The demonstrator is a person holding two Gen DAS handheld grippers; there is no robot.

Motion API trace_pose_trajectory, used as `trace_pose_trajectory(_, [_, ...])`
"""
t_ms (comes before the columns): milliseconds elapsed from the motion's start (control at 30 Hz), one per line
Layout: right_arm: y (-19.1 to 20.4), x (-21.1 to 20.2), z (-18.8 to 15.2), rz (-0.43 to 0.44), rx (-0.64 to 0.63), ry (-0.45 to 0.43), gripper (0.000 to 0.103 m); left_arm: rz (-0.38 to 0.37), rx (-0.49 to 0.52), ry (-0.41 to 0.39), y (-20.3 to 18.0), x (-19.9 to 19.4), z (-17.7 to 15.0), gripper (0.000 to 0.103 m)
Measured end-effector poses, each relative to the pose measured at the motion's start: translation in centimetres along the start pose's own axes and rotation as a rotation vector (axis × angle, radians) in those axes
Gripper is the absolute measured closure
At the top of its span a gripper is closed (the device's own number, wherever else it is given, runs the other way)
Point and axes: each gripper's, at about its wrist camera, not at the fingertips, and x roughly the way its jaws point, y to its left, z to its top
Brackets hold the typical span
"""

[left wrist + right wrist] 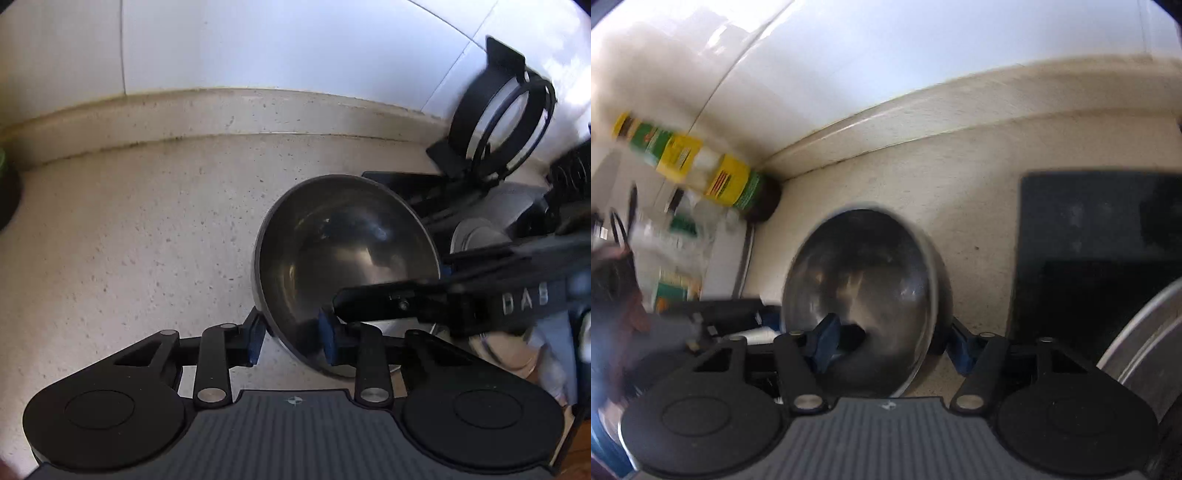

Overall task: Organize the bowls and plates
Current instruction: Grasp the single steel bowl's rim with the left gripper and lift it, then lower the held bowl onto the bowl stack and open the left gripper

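Both tools straddle the steel bowl [343, 258], which stands on the speckled tabletop [129, 240]. My left tool [291, 341] is clamped across its near rim. My right tool [894, 343] brackets the rim too; whether its pads press I cannot tell.

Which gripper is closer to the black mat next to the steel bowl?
Right. The right gripper straddles the steel bowl rim on the side toward the black mat; the left gripper clamps the rim on the side away from it.
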Motion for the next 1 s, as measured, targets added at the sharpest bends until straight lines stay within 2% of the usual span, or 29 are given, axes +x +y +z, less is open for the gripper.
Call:
trace_pose_trajectory(67, [0.6,-1.2,0.0,0.021,-0.021,-0.018,0.04,0.02,-0.004,-0.007,-0.2,-0.6,0.2,0.066])
trace_pose_trajectory(167, [2.8,-4.0,-0.1,0.04,-0.072,-0.066,0.04,0.055,0.027,-0.06,-1.3,-2.8,0.0,0.066])
trace_pose_trajectory(233, [4.8,-6.9,-0.9,0.053,-0.118,-0.102,0.04,0.051,0.018,-0.1,-1.8,-5.0,-0.1,0.066])
trace_pose_trajectory(367, [9.2,-11.6,-5.0,0.063,-0.189,-0.11,0.04,0.039,0.039,-0.203,-3.3,-11.2,-1.2,0.063])
trace_pose_trajectory(467, [11.2,-13.3,-9.3,0.073,-0.193,-0.068,0.04,0.009,0.079,-0.262,-5.0,-15.9,-4.0,0.059])
trace_pose_trajectory(600, [12.0,-12.3,-13.4,0.029,-0.156,-0.008,0.04,-0.01,0.132,-0.255,-6.9,-18.8,-8.7,0.058])
trace_pose_trajectory(700, [12.6,-10.7,-15.3,-0.078,-0.191,-0.002,0.033,-0.018,0.131,-0.185,-7.3,-18.2,-11.8,0.059])
trace_pose_trajectory(800, [12.3,-10.9,-16.7,-0.134,-0.198,-0.018,0.027,0.06,0.151,-0.172,-7.5,-16.9,-13.9,0.058])
trace_pose_trajectory(833, [12.6,-11.2,-17.0,-0.141,-0.191,-0.027,0.026,0.089,0.171,-0.18,-7.9,-16.9,-14.6,0.054])
trace_pose_trajectory(867, [12.5,-11.7,-17.5,-0.147,-0.181,-0.05,0.024,0.11,0.186,-0.194,-8.1,-17.0,-15.2,0.045])
trace_pose_trajectory(900, [12.5,-12.3,-17.9,-0.152,-0.171,-0.079,0.02,0.129,0.197,-0.216,-8.2,-17.4,-15.7,0.041])
trace_pose_trajectory(933, [12.5,-12.8,-18.3,-0.148,-0.17,-0.106,0.015,0.149,0.208,-0.239,-8.3,-17.9,-16.2,0.031])
trace_pose_trajectory(1000, [13.1,-13.1,-18.7,-0.173,-0.187,-0.14,0.012,0.175,0.215,-0.279,-8.3,-18.8,-16.8,0.022])
